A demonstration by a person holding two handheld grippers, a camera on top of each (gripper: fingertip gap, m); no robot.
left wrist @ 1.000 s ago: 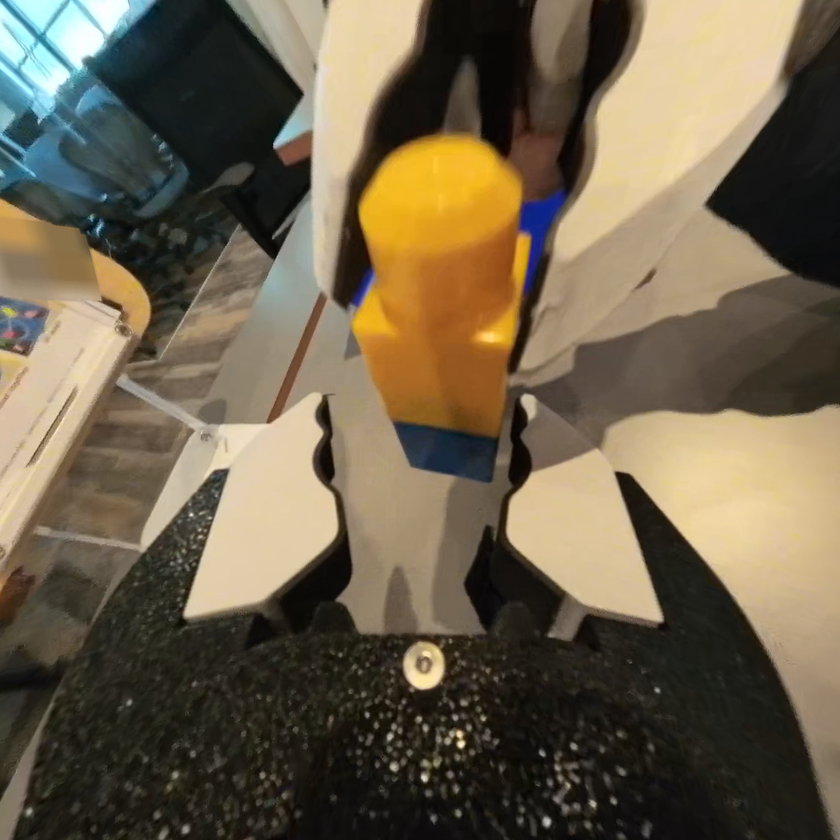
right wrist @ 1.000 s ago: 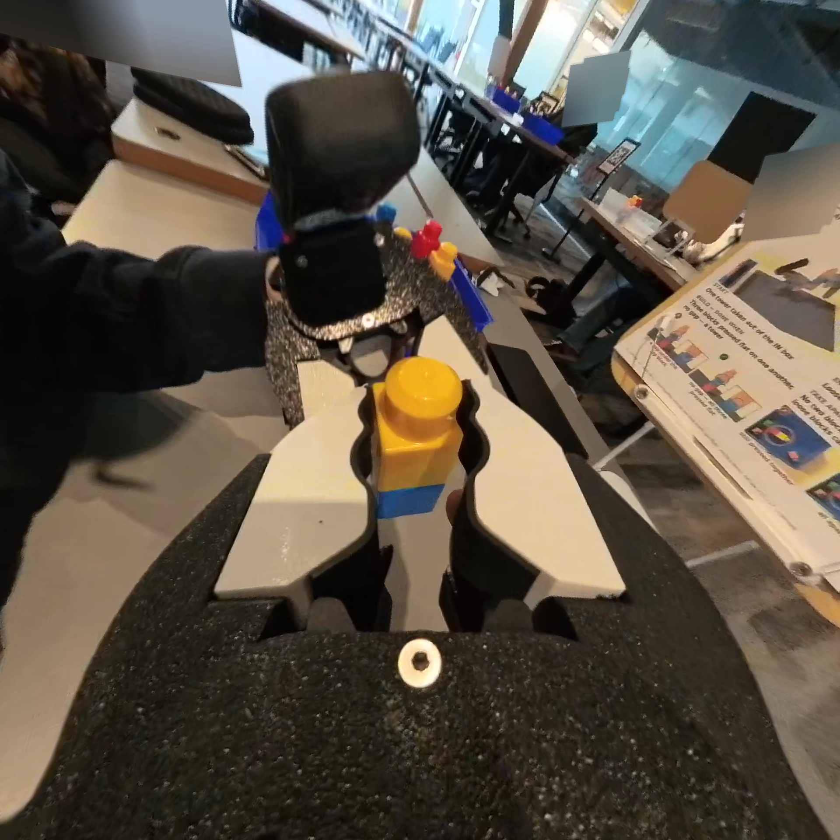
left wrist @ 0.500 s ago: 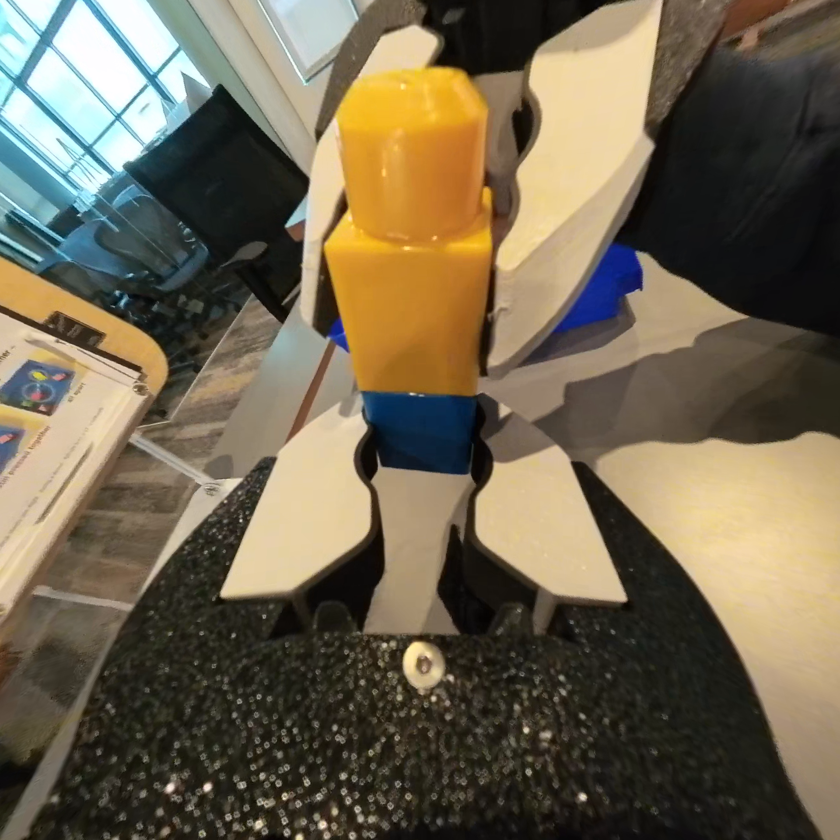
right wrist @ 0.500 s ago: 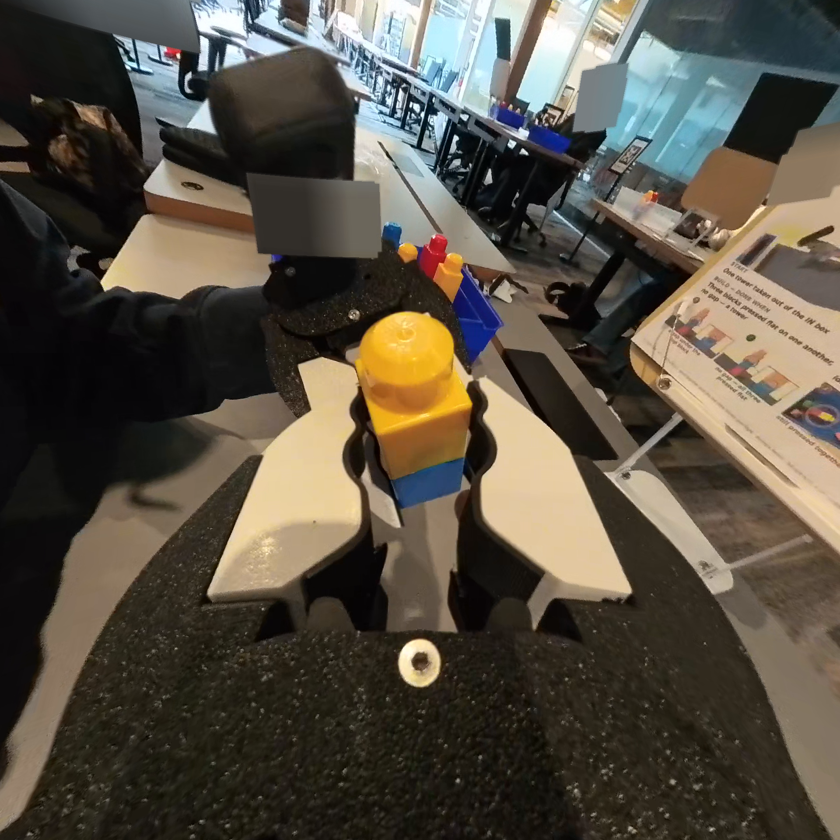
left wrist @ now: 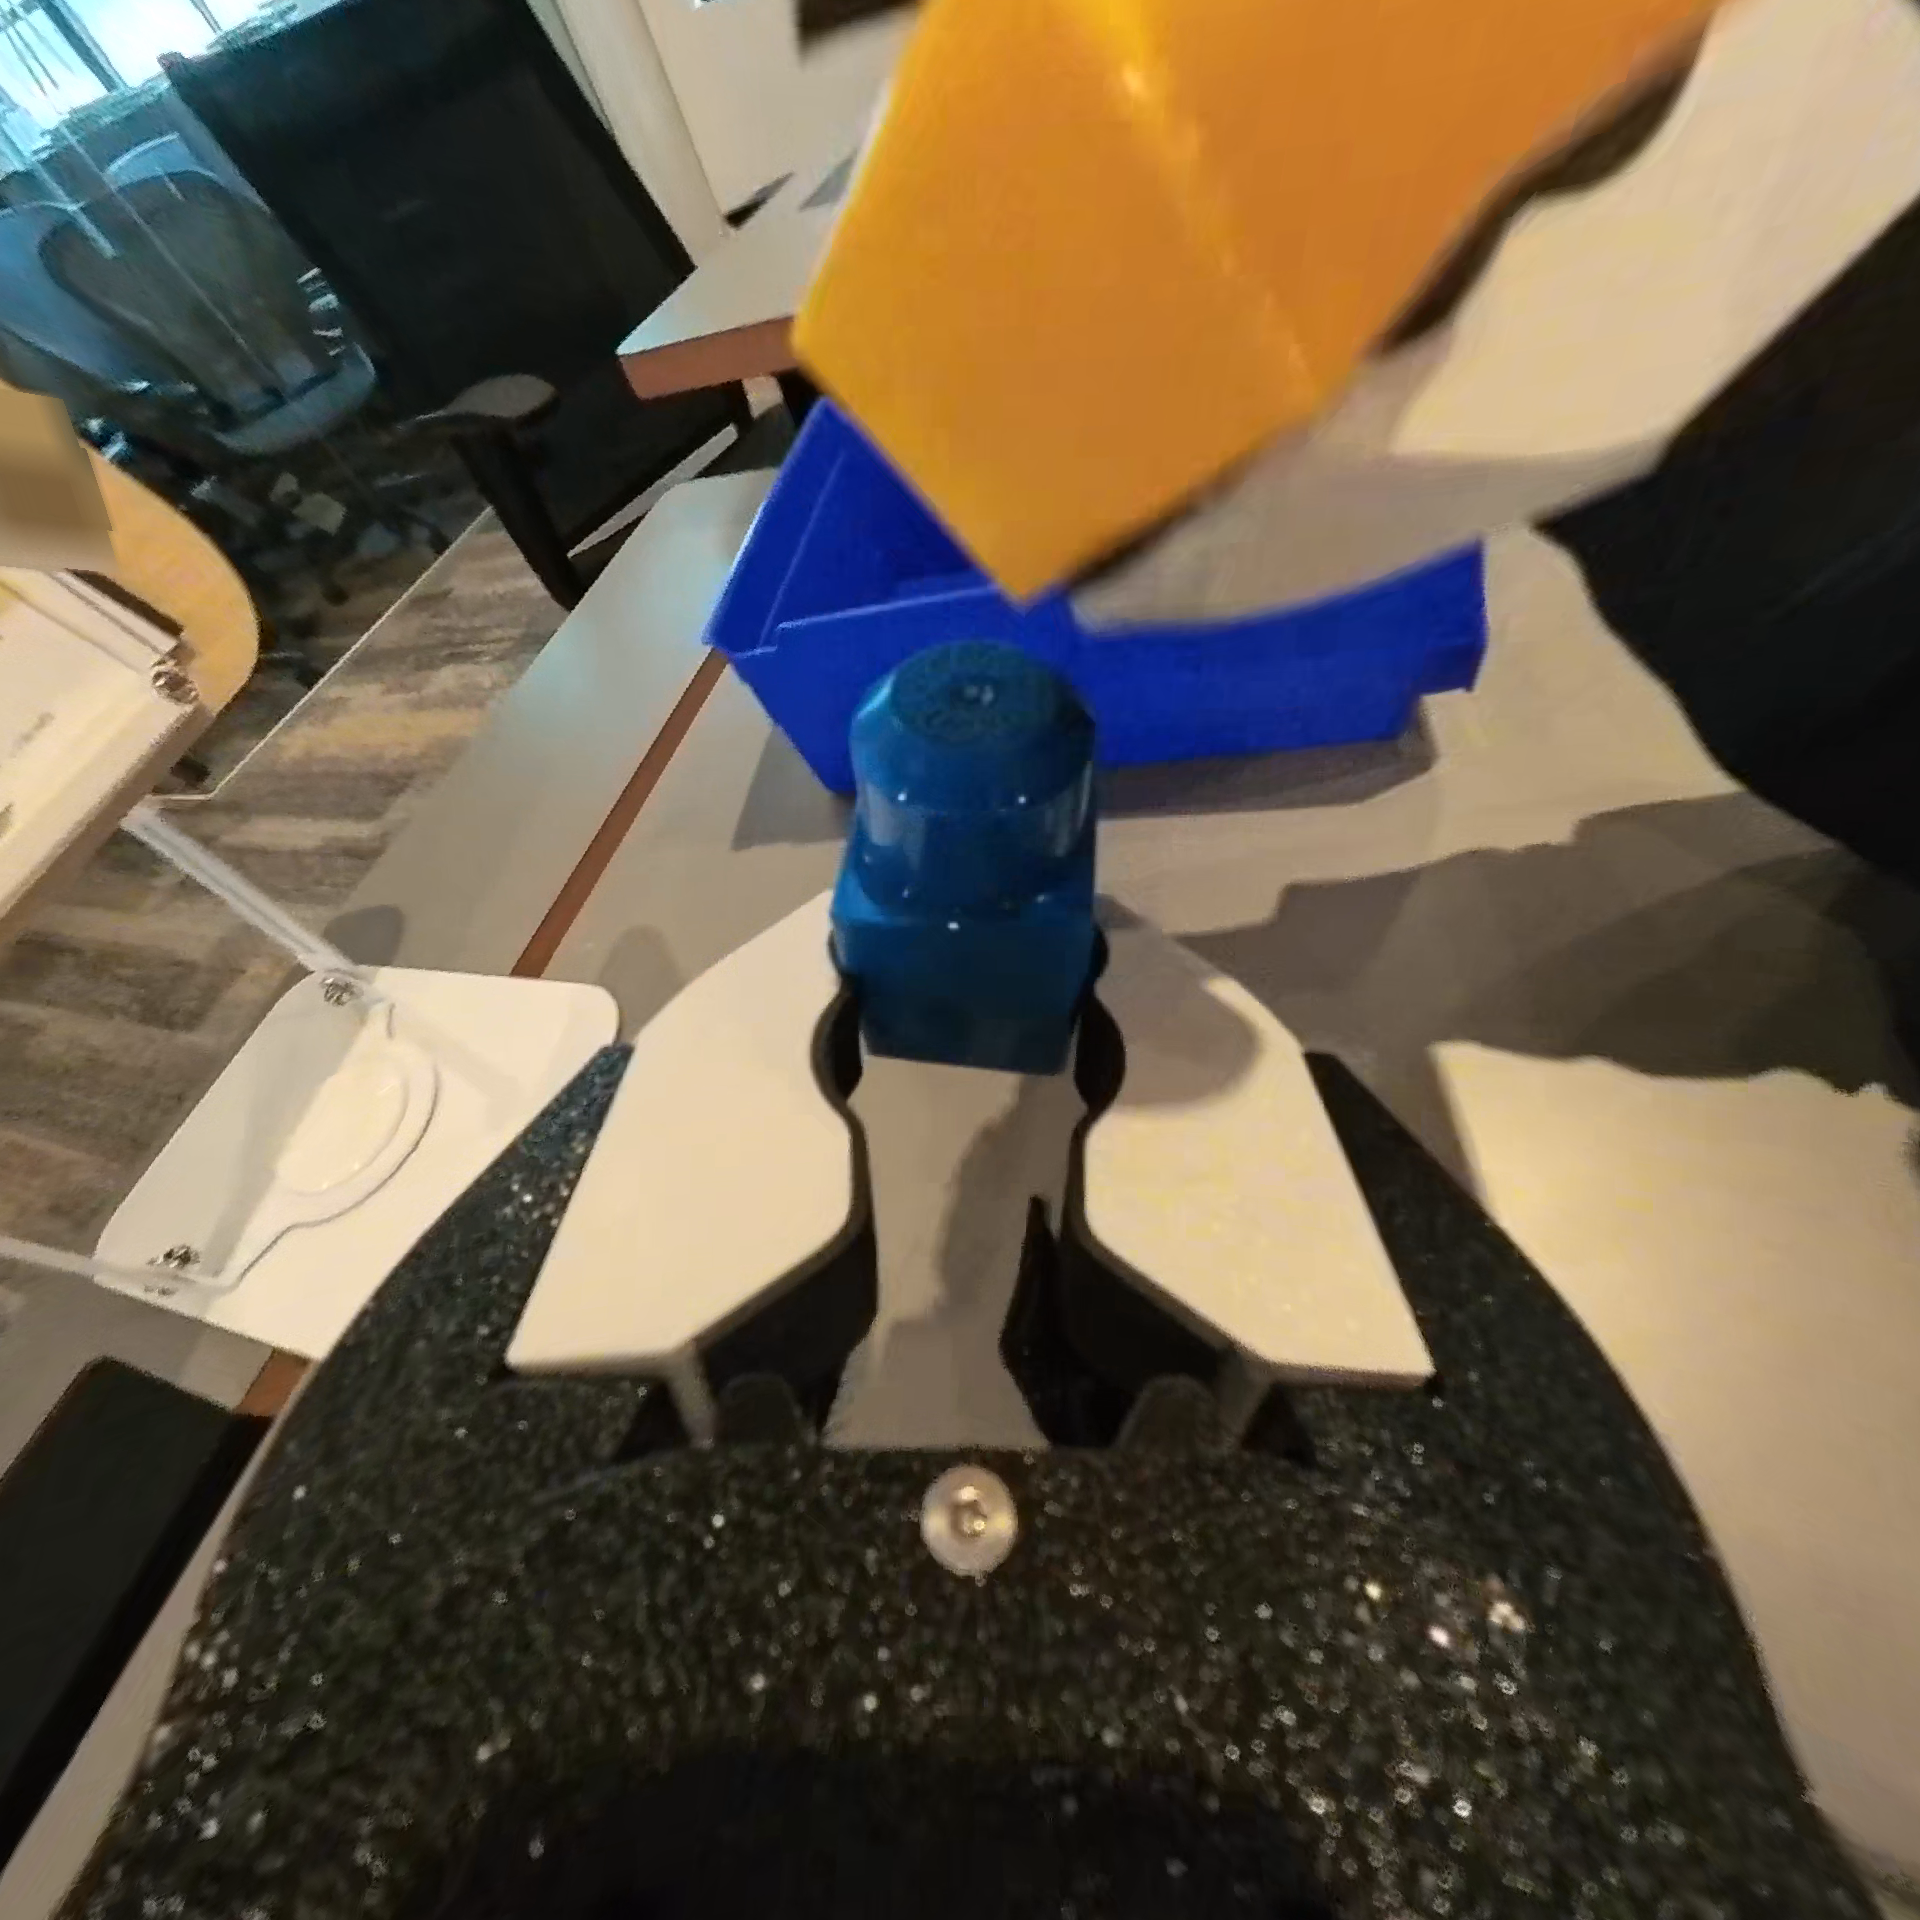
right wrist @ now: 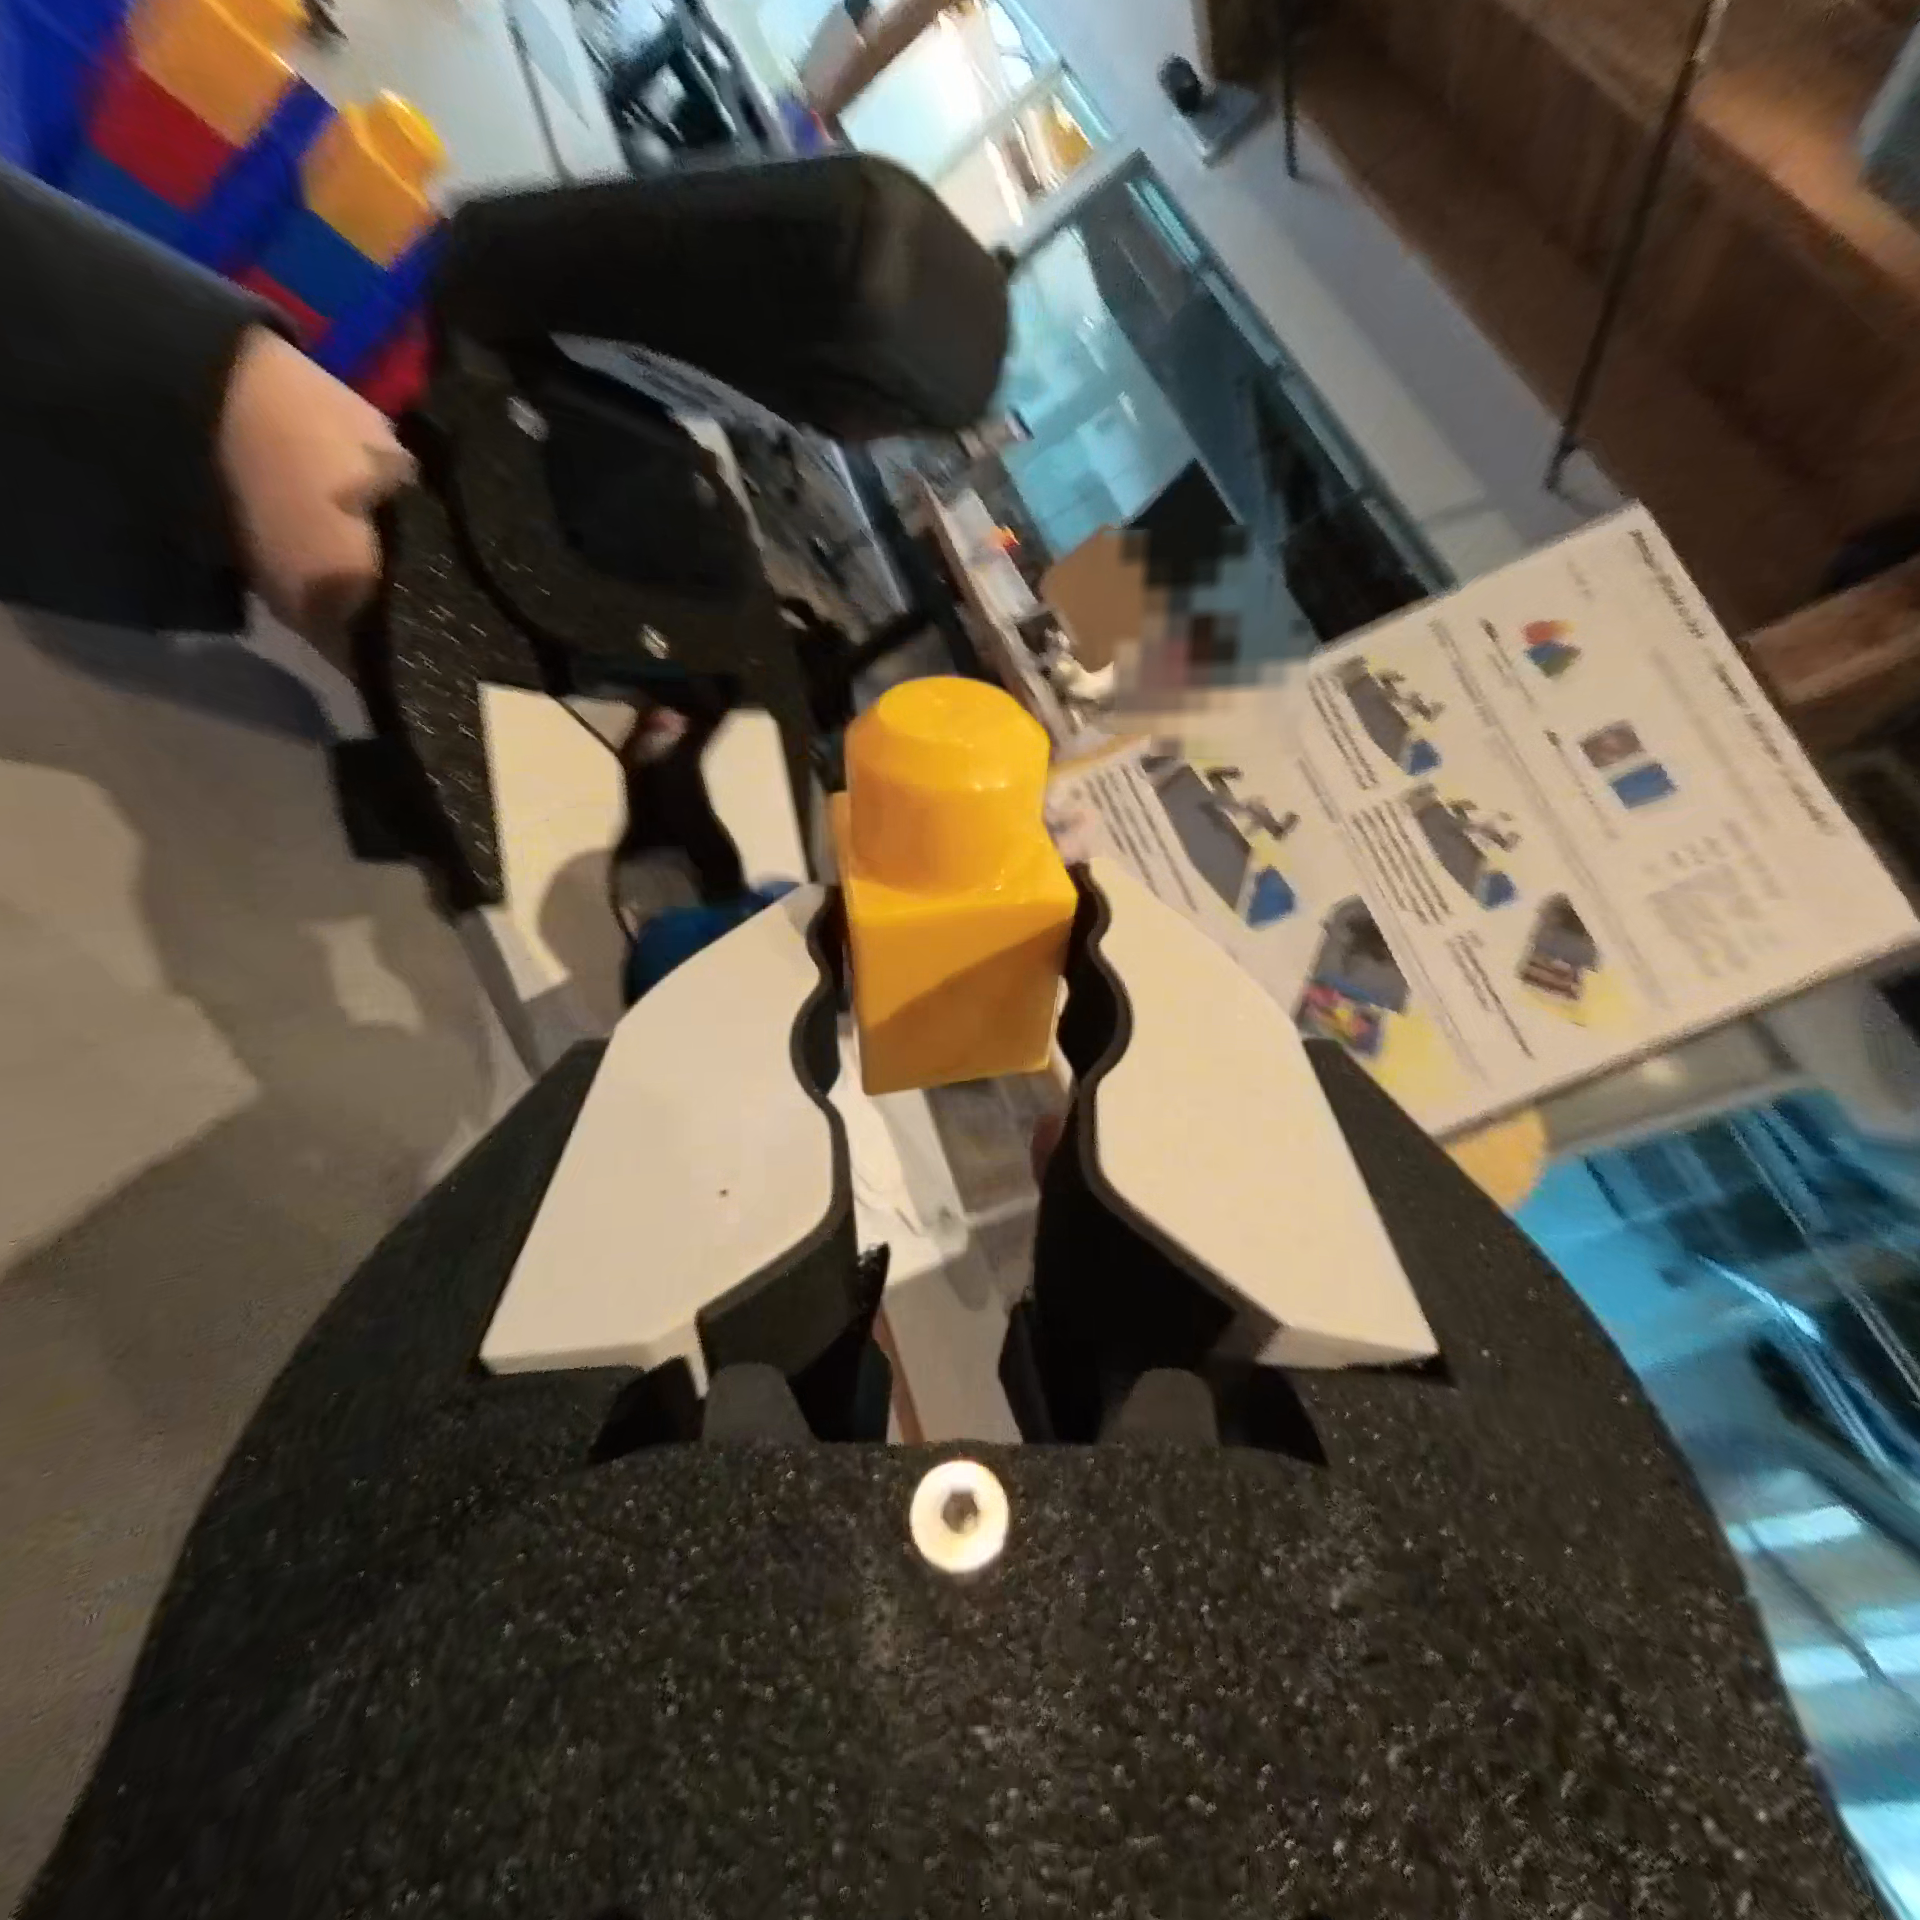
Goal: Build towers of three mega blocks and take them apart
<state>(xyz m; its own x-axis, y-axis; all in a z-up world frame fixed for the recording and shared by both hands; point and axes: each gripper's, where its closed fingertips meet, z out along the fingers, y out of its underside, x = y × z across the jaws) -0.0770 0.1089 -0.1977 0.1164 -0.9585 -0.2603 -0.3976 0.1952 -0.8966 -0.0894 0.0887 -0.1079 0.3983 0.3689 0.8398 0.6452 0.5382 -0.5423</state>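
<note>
Apart now: yellow block [right wrist: 951,935], blue block [left wrist: 966,914].

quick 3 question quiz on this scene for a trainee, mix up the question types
1. True or false: the yellow block and the blue block are joined.
2. Which gripper holds the blue block?
A) left gripper
B) right gripper
3. Fill in: behind the blue block, a blue ___ sits on the table.

Key: 1 false; 2 A; 3 bin.
</note>
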